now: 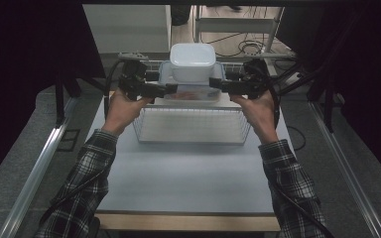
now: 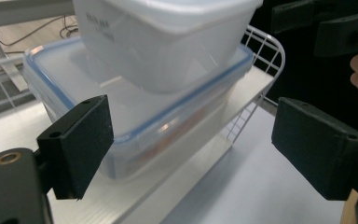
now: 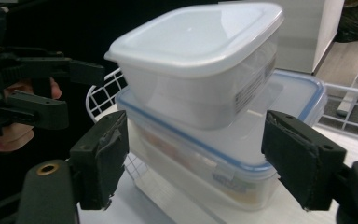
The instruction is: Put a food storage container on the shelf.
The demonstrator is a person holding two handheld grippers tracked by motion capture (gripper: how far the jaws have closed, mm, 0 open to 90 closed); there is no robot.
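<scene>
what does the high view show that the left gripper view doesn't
High view alone: the near wire basket, the checked sleeves and the tabletop.

Left gripper view alone: the orange contents seen through the lower box's wall, and the left hand-held gripper with open jaws either side of that box, not touching it.

Both: the white box stacked on the blue-rimmed box, and the right hand-held gripper.

A white wire basket (image 1: pixel 191 126) sat on the pale grey table (image 1: pixel 188 173), near its far half. Beyond the table, black cables (image 1: pixel 248 47) lay coiled on the wooden floor beside a metal frame (image 1: pixel 238 25) (its legs pale), and a white cabinet (image 1: pixel 129 27) stood further left.
</scene>
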